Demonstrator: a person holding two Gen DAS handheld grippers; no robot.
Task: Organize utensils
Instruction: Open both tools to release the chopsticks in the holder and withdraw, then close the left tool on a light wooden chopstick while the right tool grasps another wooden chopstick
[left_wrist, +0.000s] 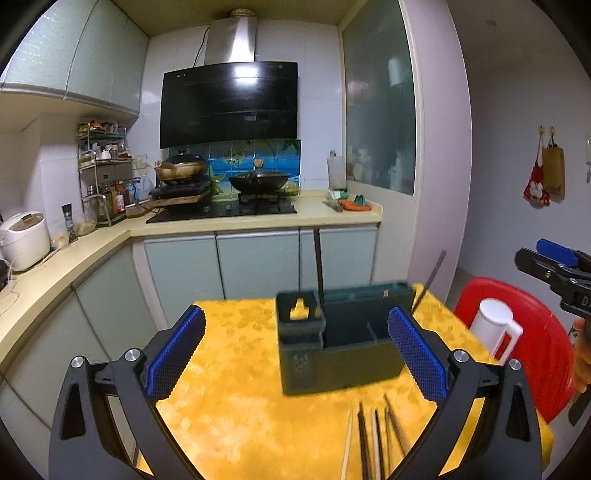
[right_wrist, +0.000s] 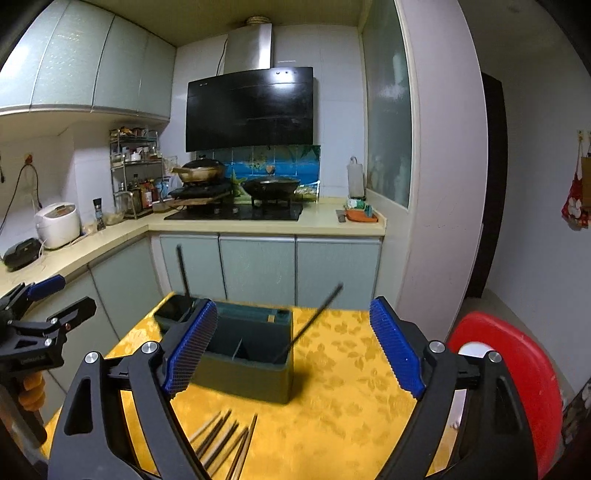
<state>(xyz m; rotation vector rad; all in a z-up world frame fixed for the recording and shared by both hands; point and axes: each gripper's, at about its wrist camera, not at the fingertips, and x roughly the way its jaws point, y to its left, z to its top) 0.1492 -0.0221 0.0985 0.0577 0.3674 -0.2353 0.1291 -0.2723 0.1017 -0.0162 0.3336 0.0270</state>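
A dark green utensil holder (left_wrist: 343, 350) (right_wrist: 251, 354) stands on the yellow table. One dark chopstick (left_wrist: 318, 266) (right_wrist: 183, 271) stands upright in it. A second dark chopstick (left_wrist: 432, 277) (right_wrist: 314, 321) leans out of its right compartment. Several loose chopsticks (left_wrist: 373, 439) (right_wrist: 225, 443) lie on the cloth in front of the holder. My left gripper (left_wrist: 295, 354) is open and empty, above the table before the holder. My right gripper (right_wrist: 293, 350) is open and empty, above the holder's right side. The right gripper also shows at the edge of the left wrist view (left_wrist: 554, 269), the left gripper in the right wrist view (right_wrist: 44, 306).
A red stool (left_wrist: 535, 347) (right_wrist: 517, 380) stands right of the table with a white jug (left_wrist: 495, 325) on it. The yellow tablecloth (left_wrist: 240, 406) (right_wrist: 343, 406) covers a small table. Kitchen cabinets and a counter with a stove (left_wrist: 229, 210) lie behind.
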